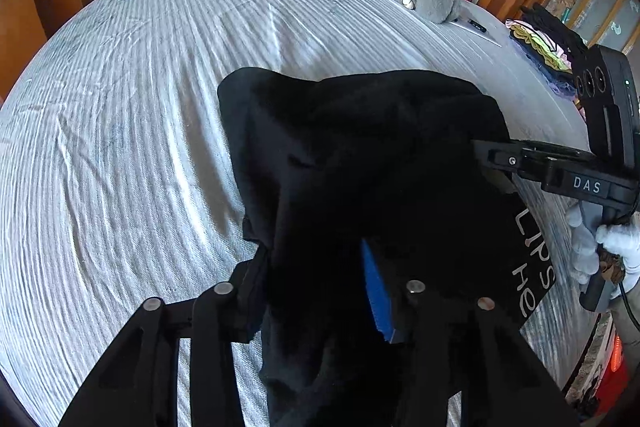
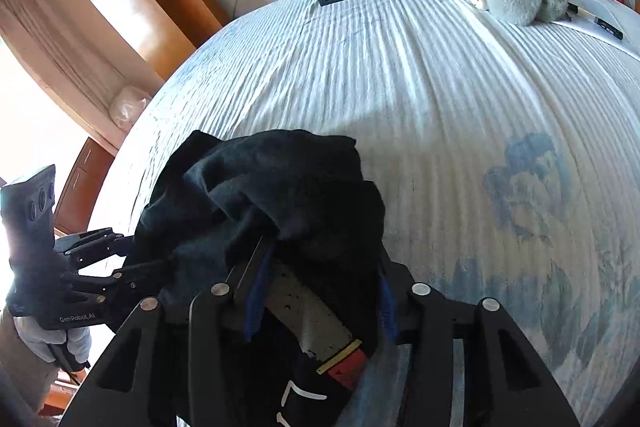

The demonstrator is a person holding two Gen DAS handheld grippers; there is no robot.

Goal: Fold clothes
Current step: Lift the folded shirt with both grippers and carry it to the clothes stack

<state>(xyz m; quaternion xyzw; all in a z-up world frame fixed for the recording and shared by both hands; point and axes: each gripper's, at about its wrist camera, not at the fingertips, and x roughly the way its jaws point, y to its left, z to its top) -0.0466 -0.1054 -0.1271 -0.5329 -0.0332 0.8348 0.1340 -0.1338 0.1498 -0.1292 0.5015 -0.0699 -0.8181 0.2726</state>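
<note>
A black garment [image 1: 360, 163] with white lettering is being held bunched above a bed [image 1: 120, 107] covered in a ribbed white spread, and it is being gripped from both sides. In the left wrist view, cloth is being pinched between the narrowed jaws of the left gripper [image 1: 320, 291], one blue pad showing beside the fabric. In the right wrist view, the garment is being draped over and between the jaws of the right gripper [image 2: 320, 287]; they are set fairly narrow, but whether the pads are actually pressing on the cloth cannot be told. The folding is judged to be at an early stage: the garment is being carried as a crumpled heap, with no flat panel or crease visible. Spreading, smoothing and folding are all still to be done. A stack of folded clothes [image 1: 540, 55] at the far edge of the bed suggests that other pieces are already finished.
</note>
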